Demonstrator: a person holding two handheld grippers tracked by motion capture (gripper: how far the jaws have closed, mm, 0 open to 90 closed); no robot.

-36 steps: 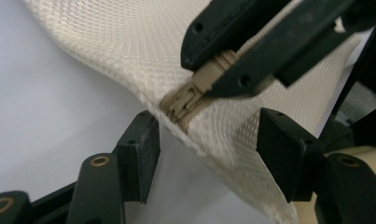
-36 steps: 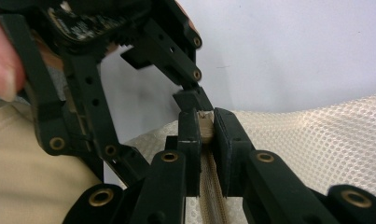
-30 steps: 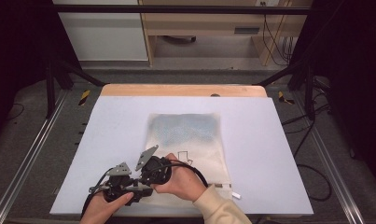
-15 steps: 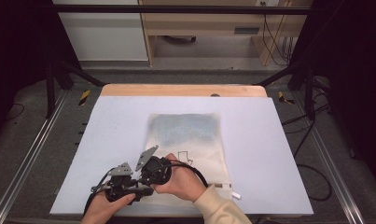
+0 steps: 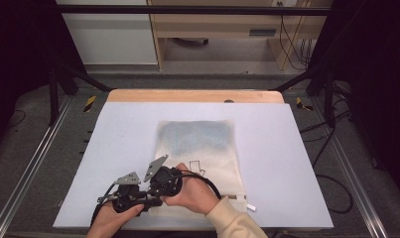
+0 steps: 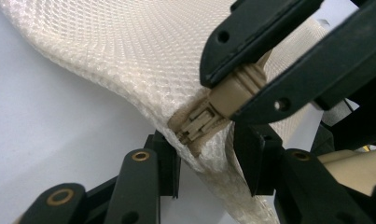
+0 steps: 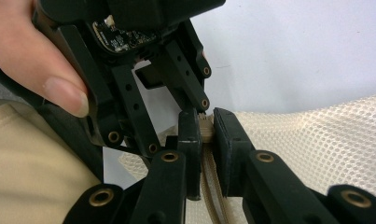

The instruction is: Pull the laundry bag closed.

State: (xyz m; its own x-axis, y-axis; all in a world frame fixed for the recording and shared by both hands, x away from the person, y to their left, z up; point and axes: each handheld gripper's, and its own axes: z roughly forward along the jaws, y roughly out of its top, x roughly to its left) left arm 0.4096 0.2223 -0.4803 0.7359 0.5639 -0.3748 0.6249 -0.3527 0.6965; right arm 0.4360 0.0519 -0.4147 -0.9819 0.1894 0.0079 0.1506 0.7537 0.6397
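Black jaws of the right gripper (image 7: 205,135) are pressed together on the beige zipper pull (image 6: 234,88) at the corner of the mesh bag (image 5: 202,153); in the left gripper view those same jaws come in from upper right, clamping the pull. Left gripper (image 6: 204,163) sits w/ its jaws either side of the bag's corner edge, just below the zipper slider; they've just been closing, fabric btwn them, but a gap shows on the left side so not pinching yet.

Both grippers are at the near left corner of the bag in the high view, touching each other, right gripper (image 5: 163,181) just right of left gripper (image 5: 130,191).

Bag lies flat on the pale blue table mat (image 5: 297,148), roughly centre, long axis running near-to-far; zipper end toward the person, far half w/ bluish contents showing thru the mesh. Zipper tape (image 7: 212,196) runs along the near edge, pull pointing out past the corner.

Vs earlier frames: hands, grippers & bag in the same spot; no visible shift in the high view.
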